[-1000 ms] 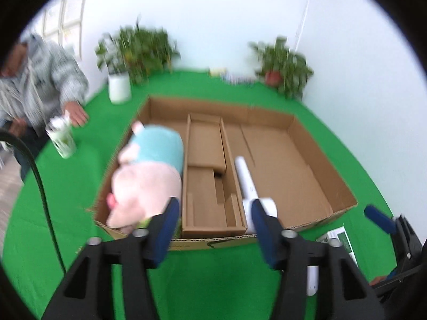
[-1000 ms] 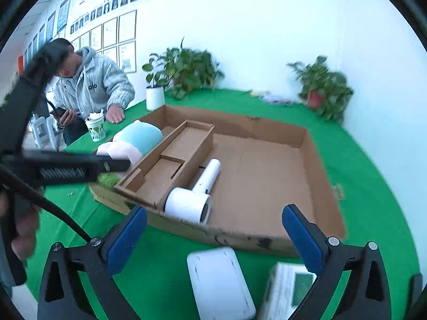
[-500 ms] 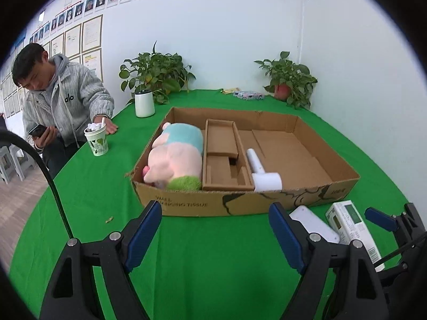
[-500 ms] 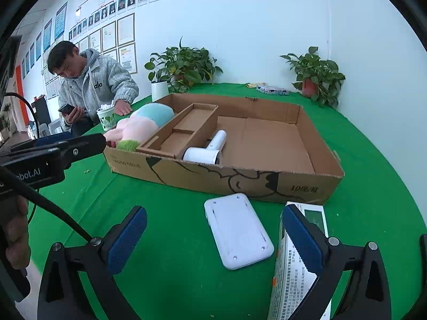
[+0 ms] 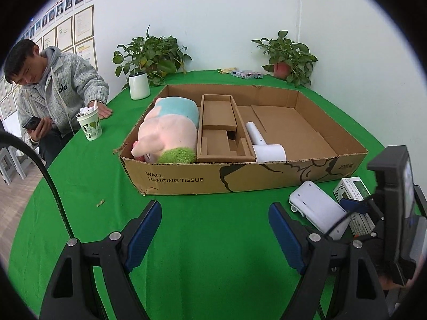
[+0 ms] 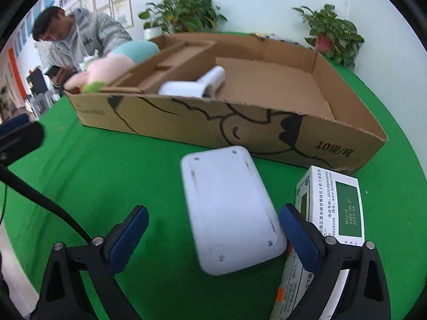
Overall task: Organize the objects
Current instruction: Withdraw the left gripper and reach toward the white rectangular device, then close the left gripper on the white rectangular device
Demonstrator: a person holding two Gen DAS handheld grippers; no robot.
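Lowered, right gripper (image 6: 213,236) fingers closing around white device (image 6: 229,208), untouched.

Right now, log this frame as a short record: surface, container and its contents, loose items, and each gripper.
surface: green tablecloth
container: open cardboard box, printed WALL HANGING TISSUE
in box: pink plush toy, cardboard insert, white hair dryer
loose, in front of box: white flat device; white-and-green carton
left gripper: open, over bare cloth
right gripper: jaws closing, white flat device between them, not yet gripped
bystander: seated person beside paper cup
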